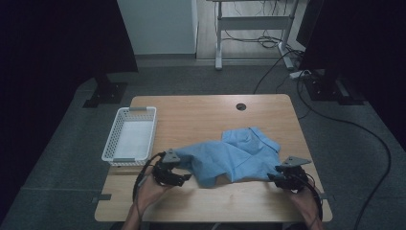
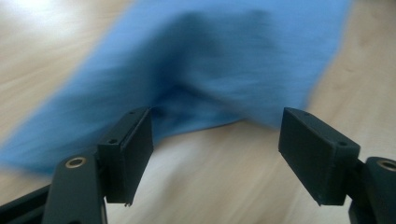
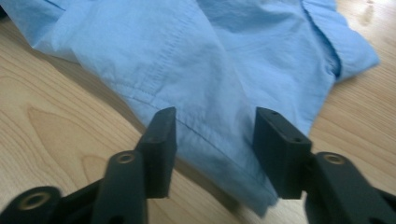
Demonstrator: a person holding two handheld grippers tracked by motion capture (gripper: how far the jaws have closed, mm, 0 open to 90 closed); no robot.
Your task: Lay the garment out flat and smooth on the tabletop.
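Black grippers [image 1: 189,178], grey triangular plates, brass-ish screw holes, black cables

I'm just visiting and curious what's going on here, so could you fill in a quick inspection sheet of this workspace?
Surface: wooden table with a round hole near its far edge.
Job's things: blue shirt, loosely folded, lying flat on the table.
Clutter: white basket at the table's left, nothing seen inside.
Grippers: left gripper open, shirt edge just ahead of its jaws; right gripper open, jaws astride the shirt's hem.
Cables: one trails from each gripper; more lie on the floor at the right.
Surroundings: grey carpet, a desk frame behind, dark curtains at both sides.
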